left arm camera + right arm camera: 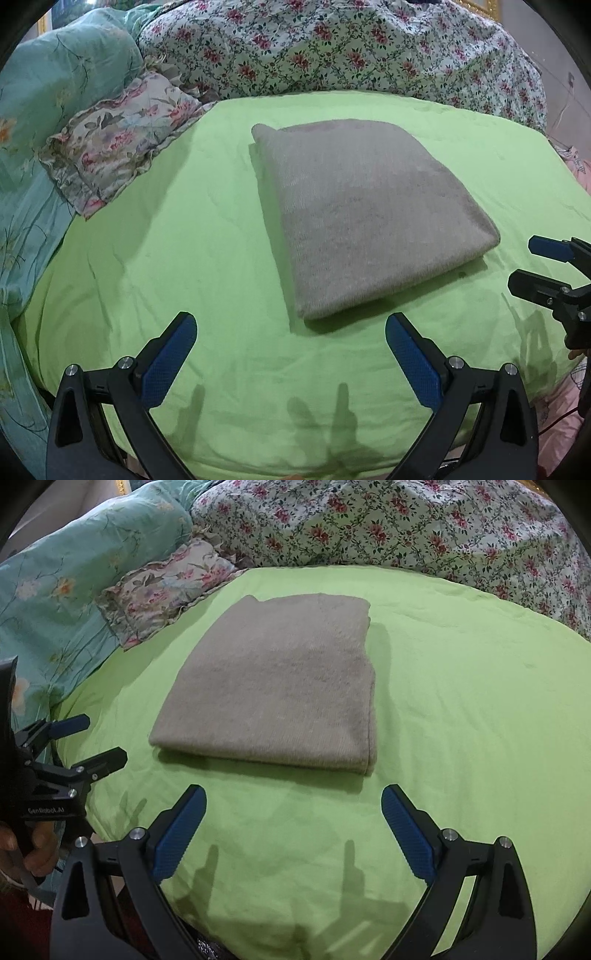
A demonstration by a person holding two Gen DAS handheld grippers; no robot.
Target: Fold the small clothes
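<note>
A grey-brown knitted garment [365, 214] lies folded into a neat rectangle on the green sheet [184, 240]; it also shows in the right wrist view [280, 686]. My left gripper [291, 328] is open and empty, just short of the garment's near edge. My right gripper [293, 801] is open and empty, also just short of the near edge. The right gripper shows at the right edge of the left wrist view [524, 264]. The left gripper shows at the left of the right wrist view [103, 738], open, with a hand on its handle.
A floral quilt [332, 48] is heaped along the back. A turquoise floral duvet [48, 110] and a small frilled floral pillow [118, 144] lie at the left. Pink fabric [576, 166] shows at the right edge of the bed.
</note>
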